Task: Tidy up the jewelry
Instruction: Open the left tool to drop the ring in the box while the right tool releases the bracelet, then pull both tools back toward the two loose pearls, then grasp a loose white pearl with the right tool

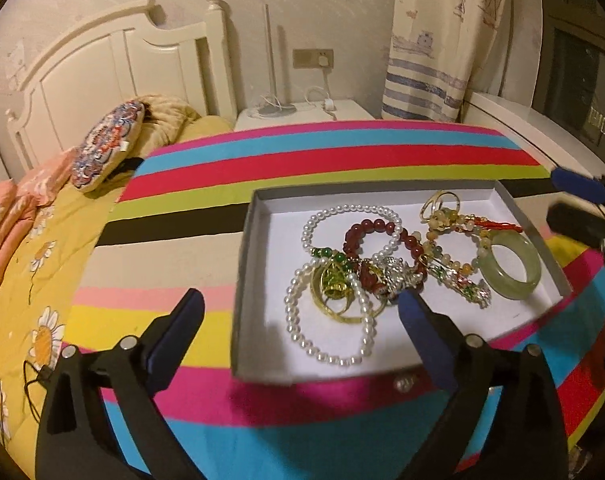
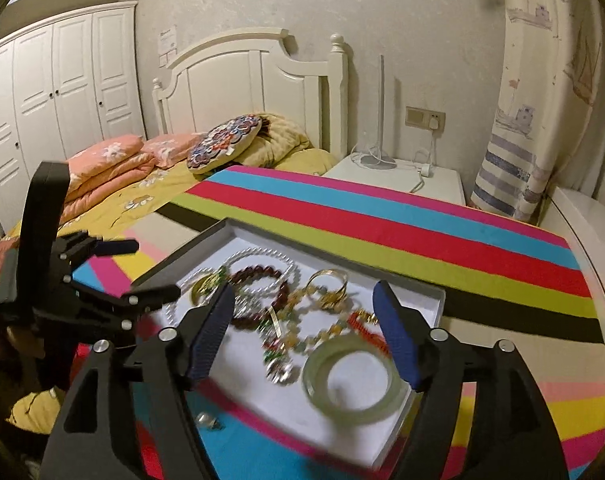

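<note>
A shallow grey tray with a white floor lies on a striped cloth over the bench, and the jewelry sits heaped inside it. The pearl strand loops across the near left part, tangled with a dark red bead bracelet, a gold ring with green stones and a silver charm. A pale green jade bangle lies flat at the tray's right end, just beside a string of yellowish beads with a red cord.

The left gripper hangs over the tray's near left corner, its blue-padded fingers spread wide and grasping nothing. The right gripper hovers above the bangle, its fingers also released and empty.

One small silver piece lies on the cloth outside the tray, near its front wall.

A paper sticker on the wall beside the headboard carries print too small to read. No other writing shows.
</note>
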